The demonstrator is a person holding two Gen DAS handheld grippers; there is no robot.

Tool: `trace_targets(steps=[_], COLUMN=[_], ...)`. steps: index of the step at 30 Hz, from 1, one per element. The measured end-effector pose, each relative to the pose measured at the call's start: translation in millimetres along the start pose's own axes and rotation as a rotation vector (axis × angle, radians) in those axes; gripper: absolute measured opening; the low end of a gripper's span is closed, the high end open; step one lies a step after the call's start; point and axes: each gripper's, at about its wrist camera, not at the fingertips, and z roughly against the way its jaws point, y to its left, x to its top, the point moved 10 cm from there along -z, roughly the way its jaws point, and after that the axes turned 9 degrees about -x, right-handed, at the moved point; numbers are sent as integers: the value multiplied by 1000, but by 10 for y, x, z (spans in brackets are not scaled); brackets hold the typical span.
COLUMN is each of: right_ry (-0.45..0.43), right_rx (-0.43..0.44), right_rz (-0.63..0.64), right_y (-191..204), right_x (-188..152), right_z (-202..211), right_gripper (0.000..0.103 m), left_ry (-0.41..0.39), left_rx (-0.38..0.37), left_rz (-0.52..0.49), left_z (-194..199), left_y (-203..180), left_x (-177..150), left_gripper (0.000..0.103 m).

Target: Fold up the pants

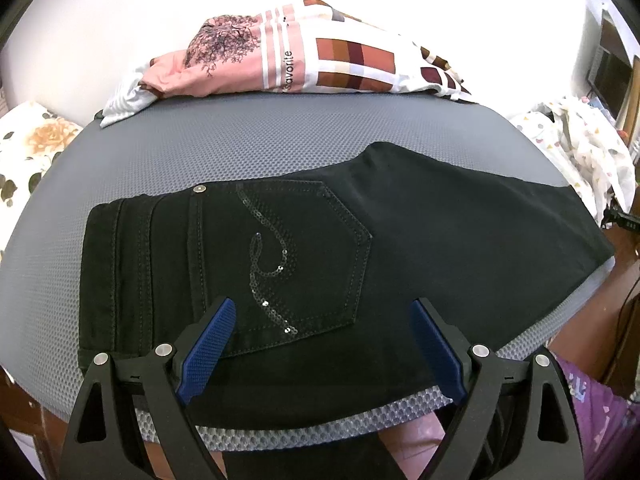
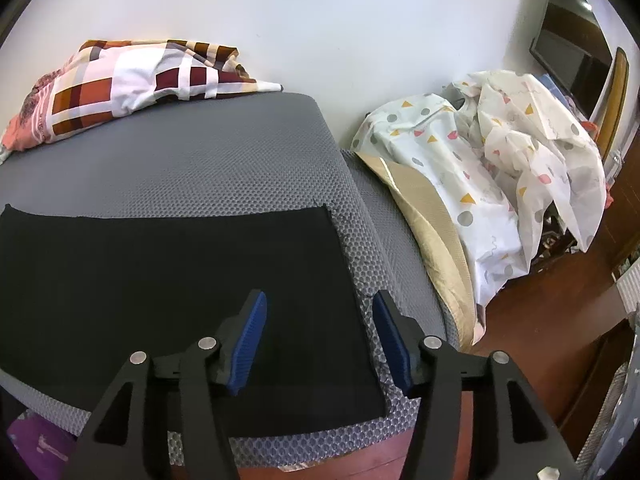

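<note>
Black pants [image 1: 400, 240] lie flat across the grey mesh surface [image 1: 240, 148], both grippers poised above them.

In the left wrist view we see the waistband and sequinned back pocket [image 1: 296, 256], with the left gripper [image 1: 322, 312] spread wide and empty; only the right wrist view shows the leg hem at centre frame, the right gripper [image 2: 318, 304] partly spread over that edge, gripping nothing, and a patterned sheet [image 2: 500, 160] at upper right.
</note>
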Motion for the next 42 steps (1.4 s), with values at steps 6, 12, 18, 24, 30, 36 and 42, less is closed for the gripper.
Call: trace_targets(steps=[6, 12, 18, 24, 30, 36, 42], right_ry=[42, 108, 144, 167, 216, 174, 168], right_rx=[40, 321, 577, 633, 860, 948, 768], right_rz=[-80, -461, -770, -874, -1018, -1048, -951], right_y=[-138, -492, -762, -815, -677, -466, -362], right_x=[-103, -312, -537, -684, -817, -754, -584], right_z=[-114, -283, -454, -502, -378, -269, -295], right_gripper=[59, 60, 61, 59, 64, 65, 62], left_ry=[-6, -10, -7, -6, -10, -11, -15], left_rx=[-1, 1, -1, -1, -7, 0, -10], left_rz=[-1, -2, -1, -3, -1, -14, -11], left_z=[12, 16, 23, 18, 12, 42, 45], left_y=[0, 3, -1, -17, -25, -49, -73], left_x=[6, 16, 10, 9, 20, 29, 34], left_gripper=[89, 89, 89, 89, 89, 89, 89])
